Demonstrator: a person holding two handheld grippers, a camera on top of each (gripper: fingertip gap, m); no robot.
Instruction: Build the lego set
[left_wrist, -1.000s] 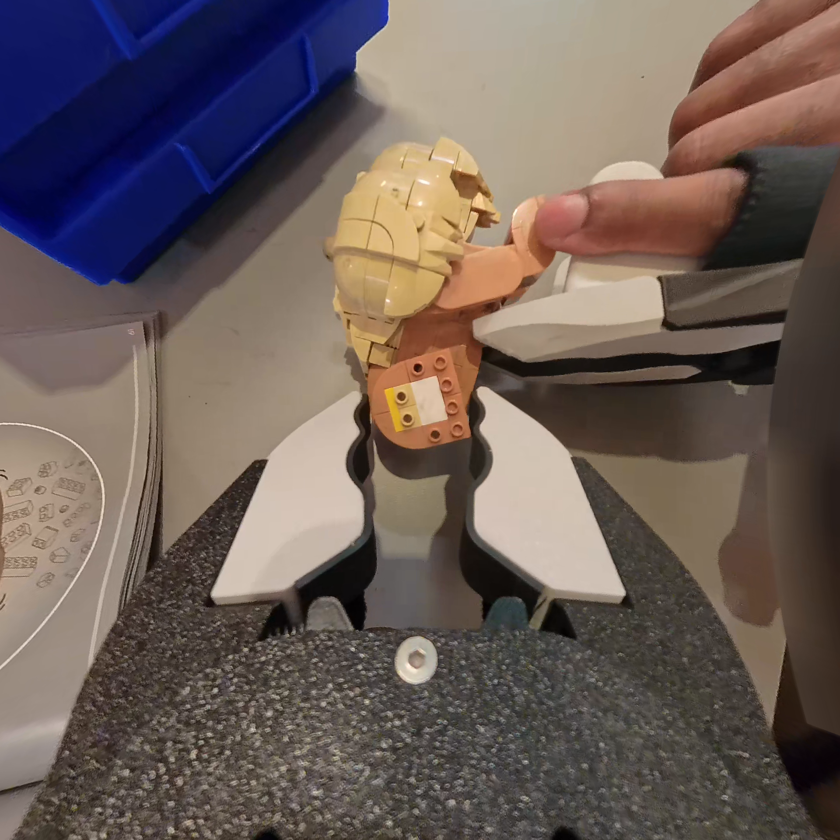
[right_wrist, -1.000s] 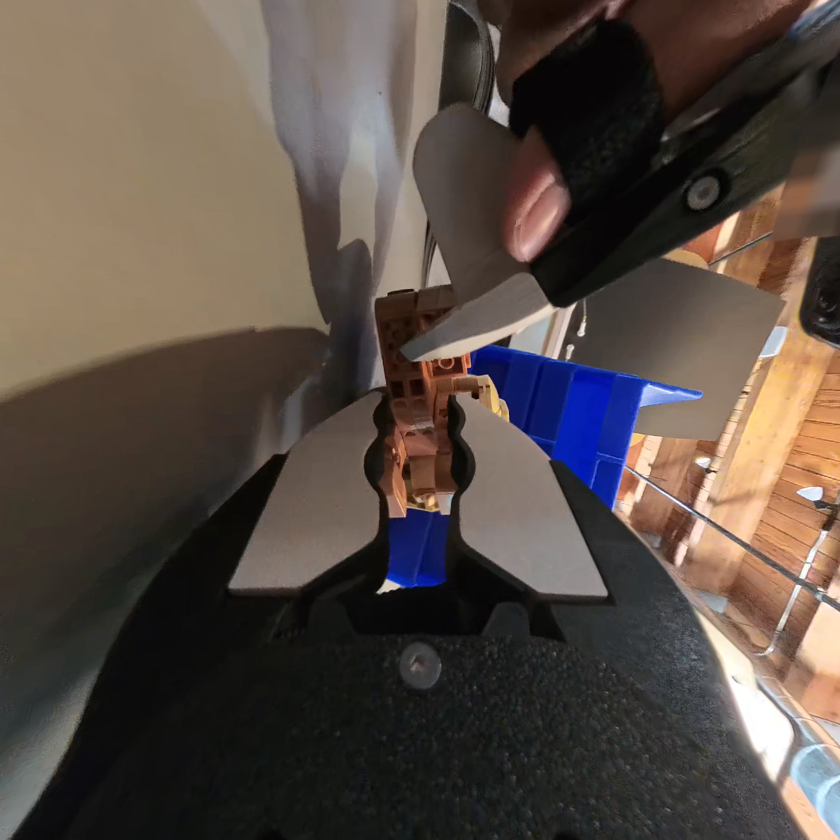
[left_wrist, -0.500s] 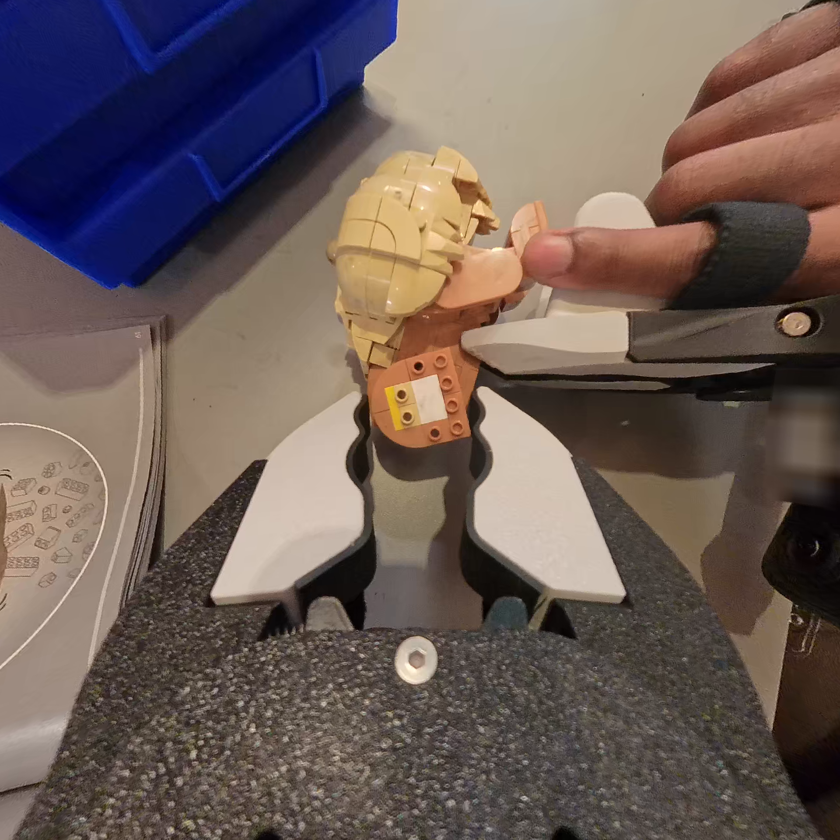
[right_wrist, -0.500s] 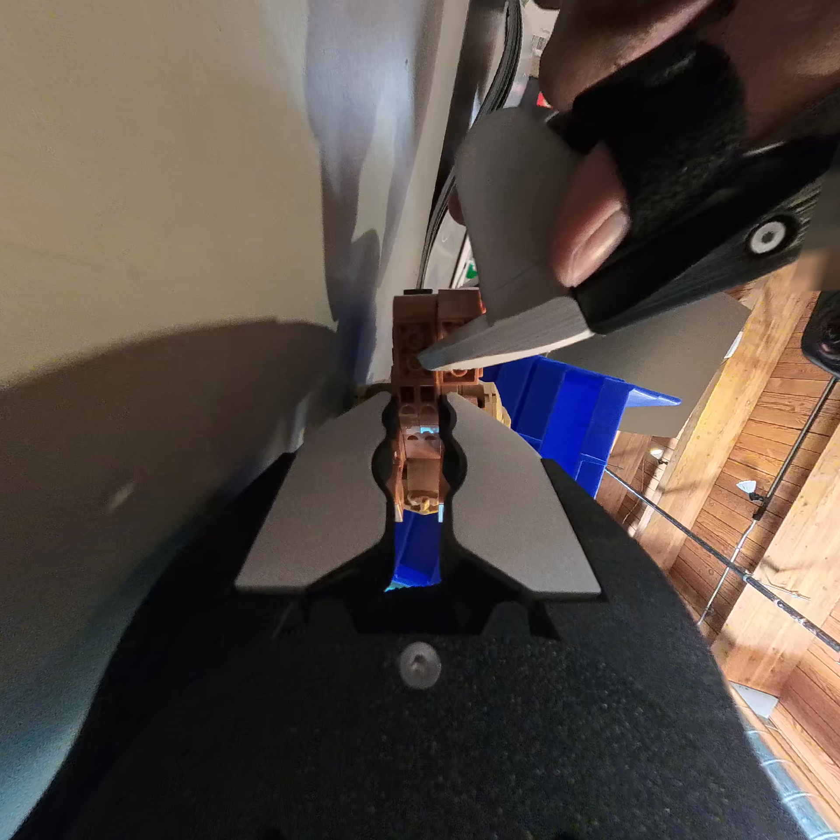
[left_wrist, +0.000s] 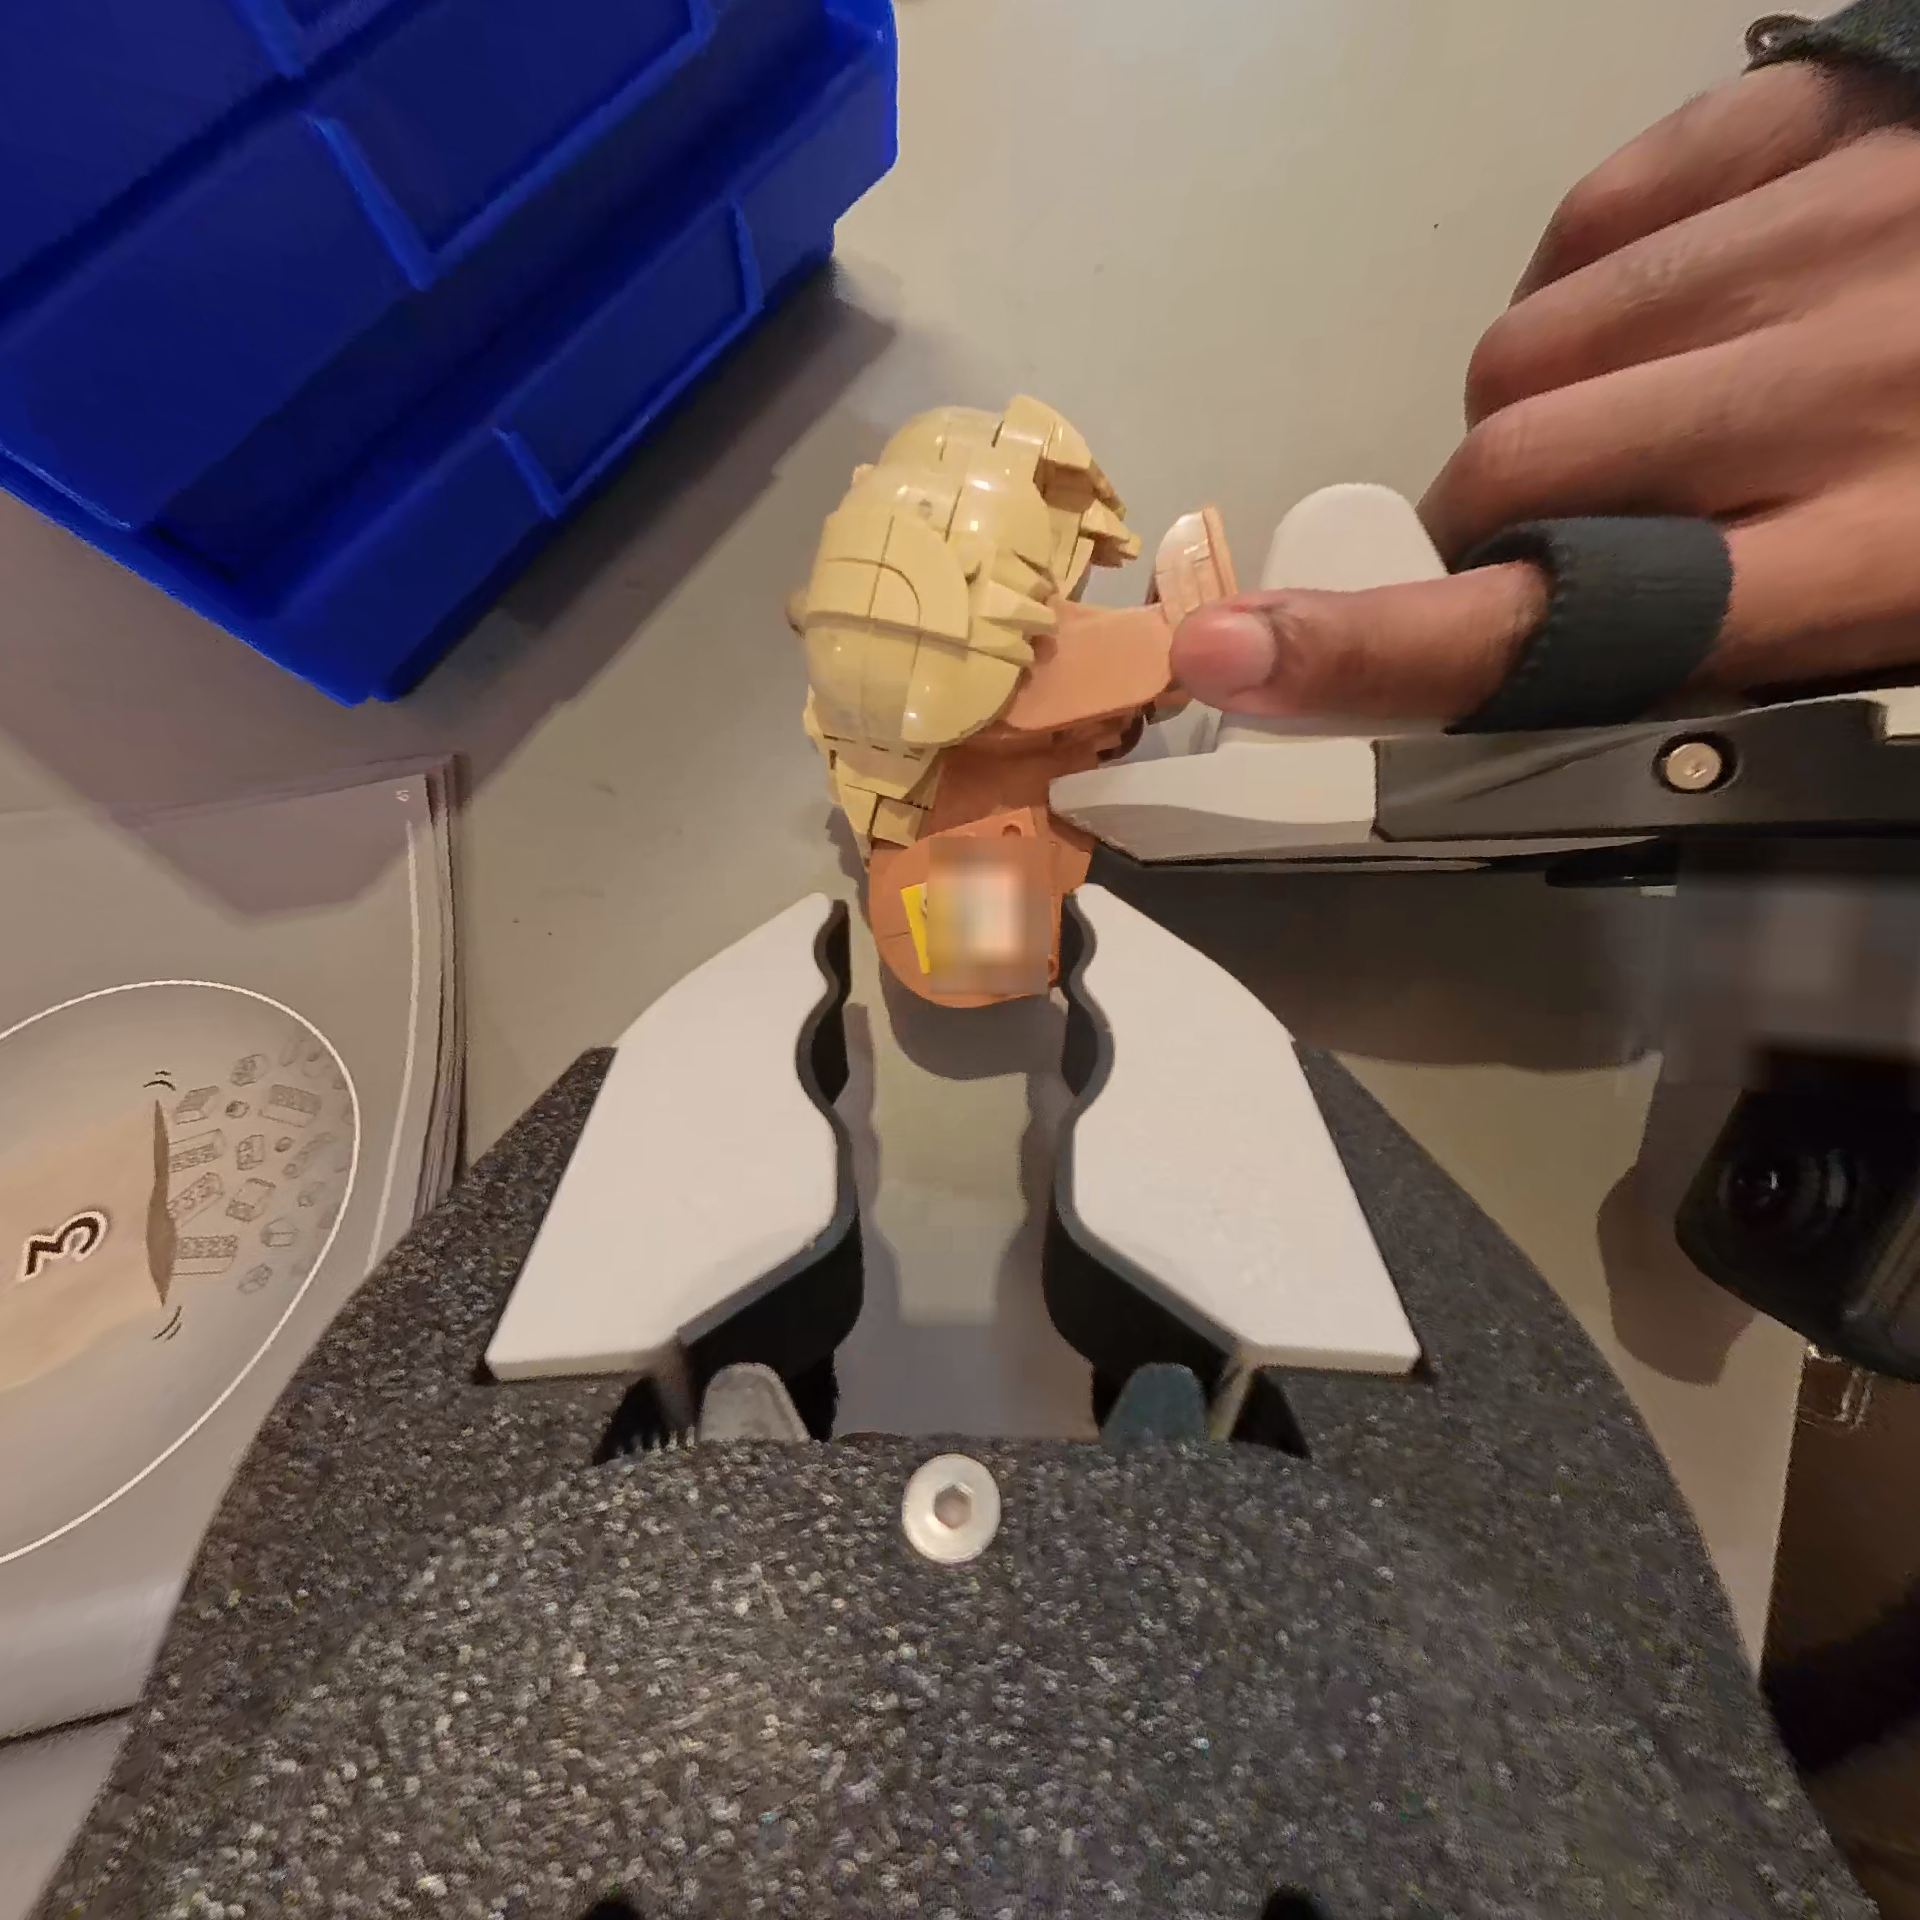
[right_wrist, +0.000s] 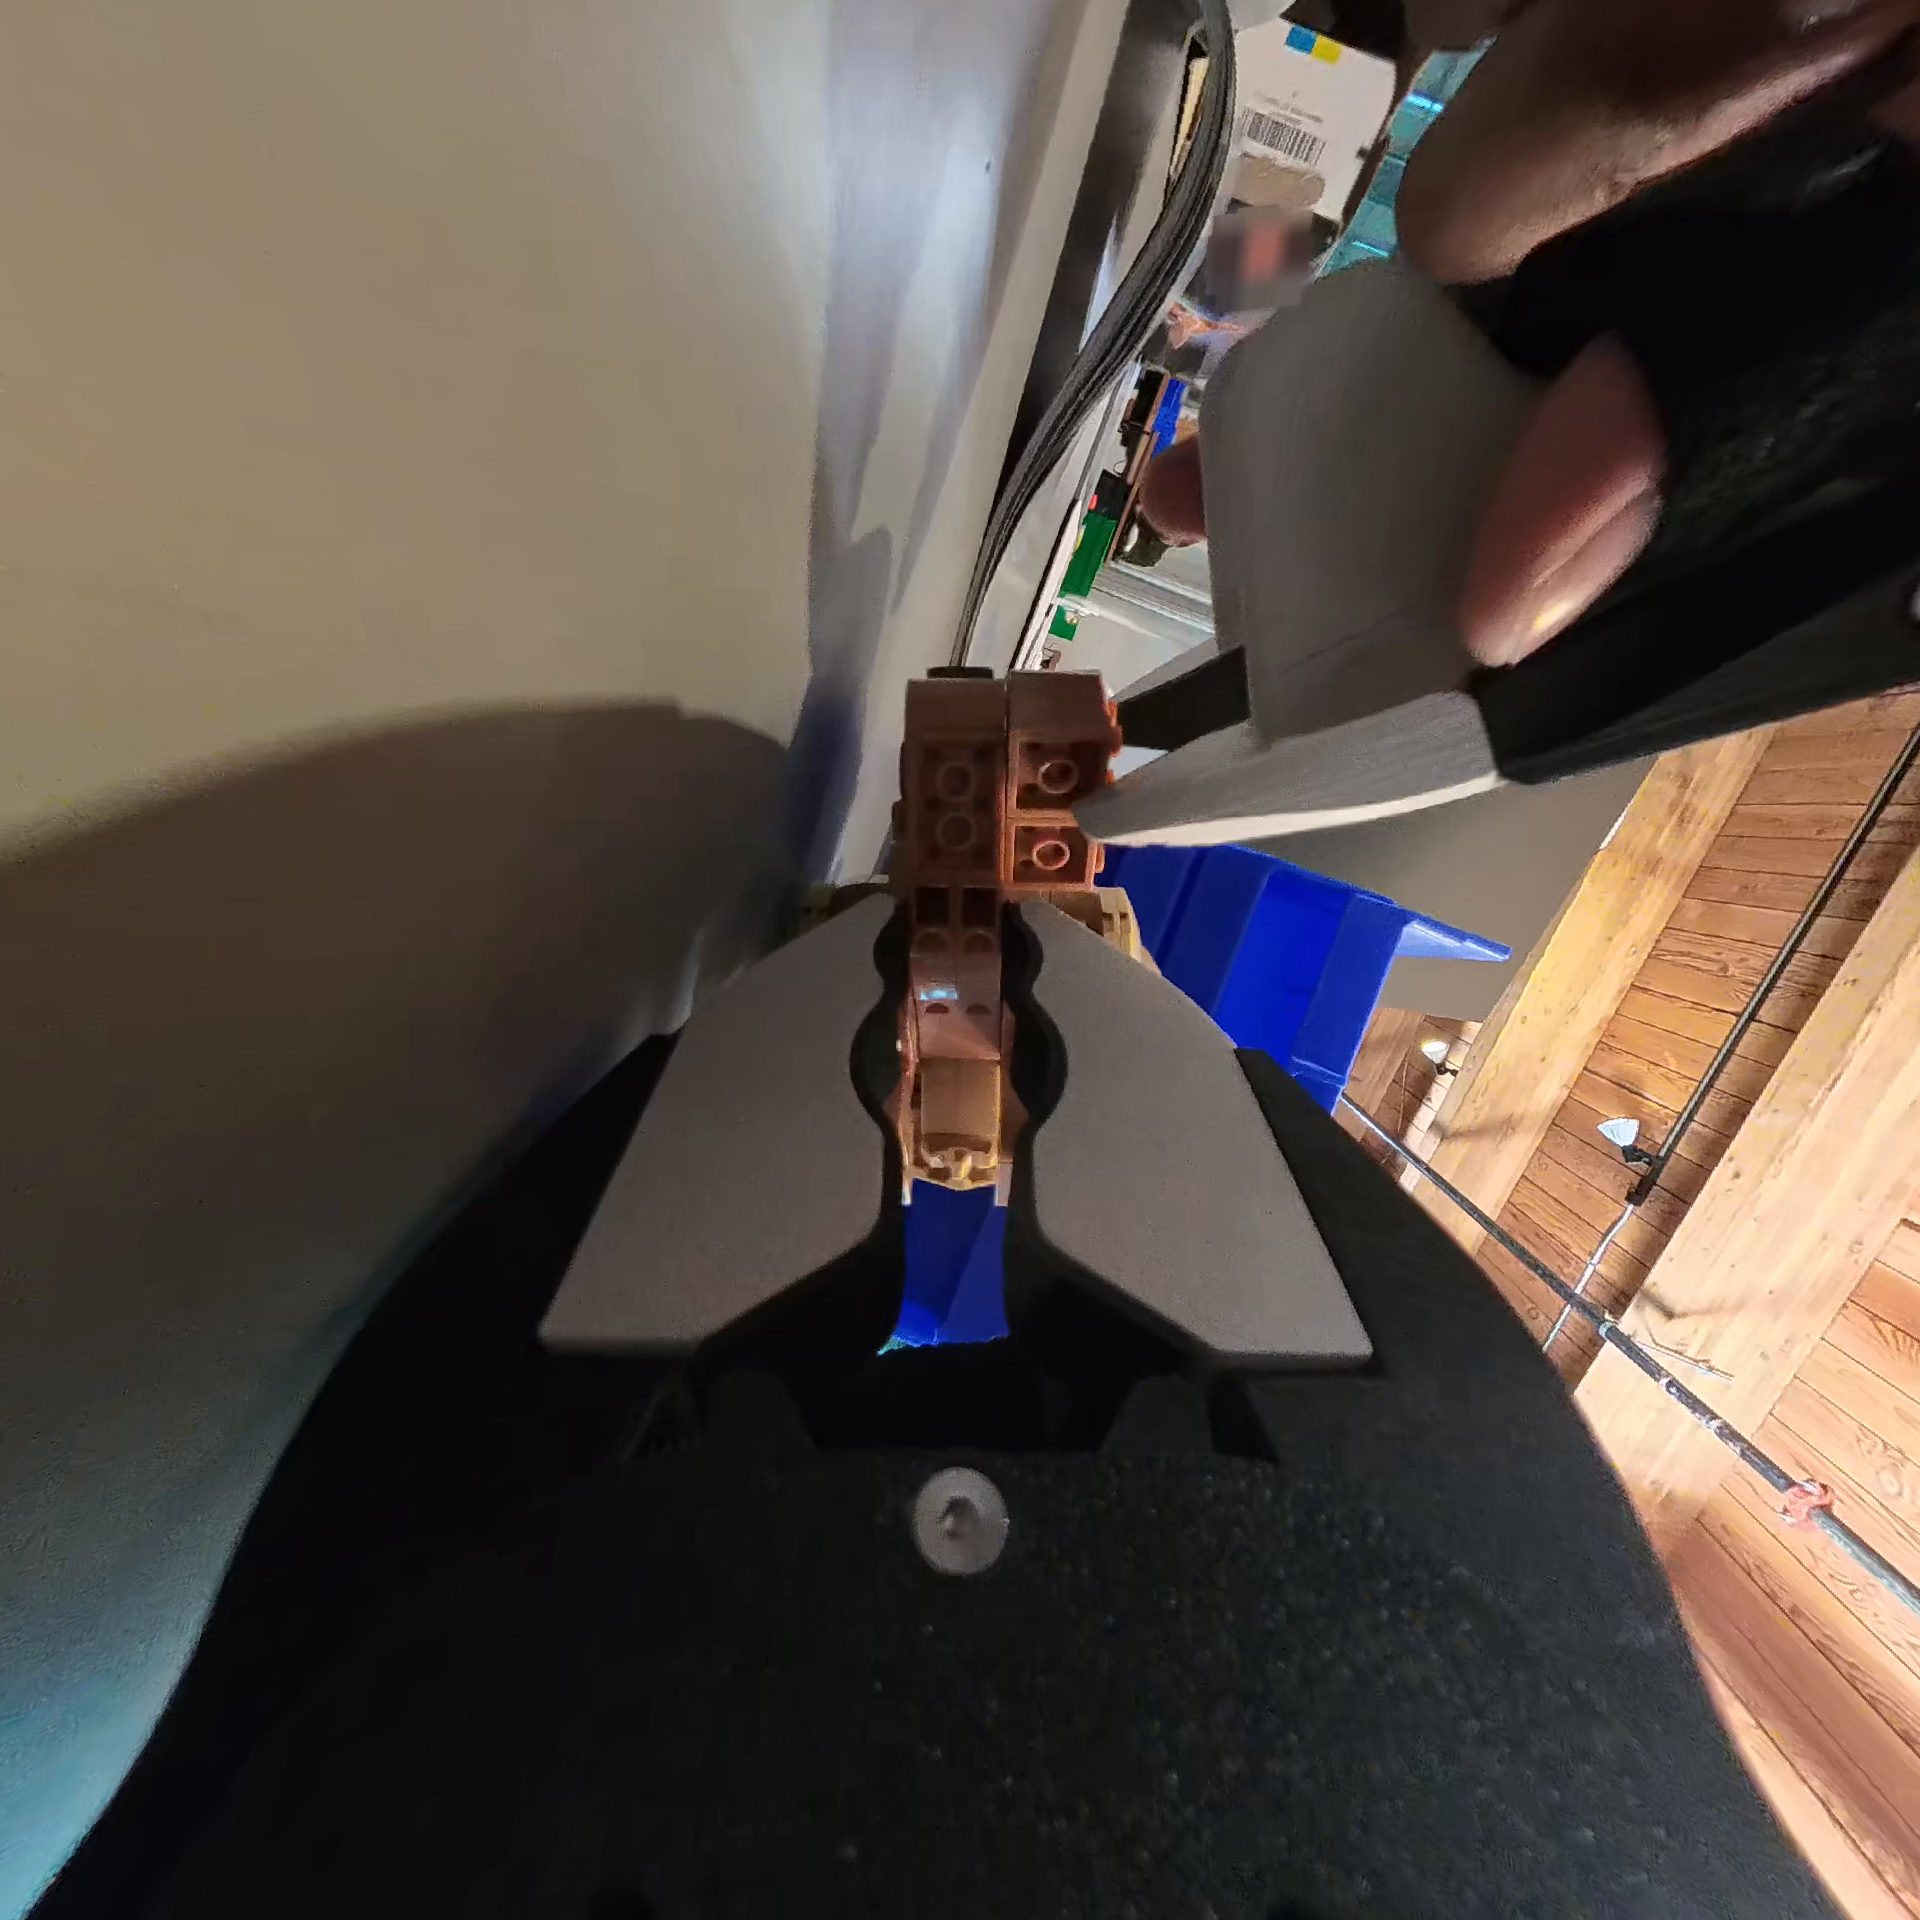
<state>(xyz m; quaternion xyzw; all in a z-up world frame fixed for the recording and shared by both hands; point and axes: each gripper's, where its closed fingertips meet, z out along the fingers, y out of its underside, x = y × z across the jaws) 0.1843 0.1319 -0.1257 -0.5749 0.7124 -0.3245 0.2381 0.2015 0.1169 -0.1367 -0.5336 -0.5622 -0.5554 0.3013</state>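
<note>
Lego model (left_wrist: 940, 665): held above the counter (left_wrist: 1195, 260), its brown base between the tips of the left gripper (left_wrist: 951, 935), its narrow end clamped in the right gripper (right_wrist: 956, 1049).
Change: the thumb (left_wrist: 1340, 649) is drawn back a little from the small tan piece (left_wrist: 1190, 561) it covered a second ago; the piece is judged seated.
Left gripper: jaws apart, possibly grazing the base; a firm hold cannot be confirmed.
Left view only: blue bin (left_wrist: 395, 291) and instruction booklet (left_wrist: 208, 1195) are shown.
Right view only: the stud side of the model and the closed grip are shown.
</note>
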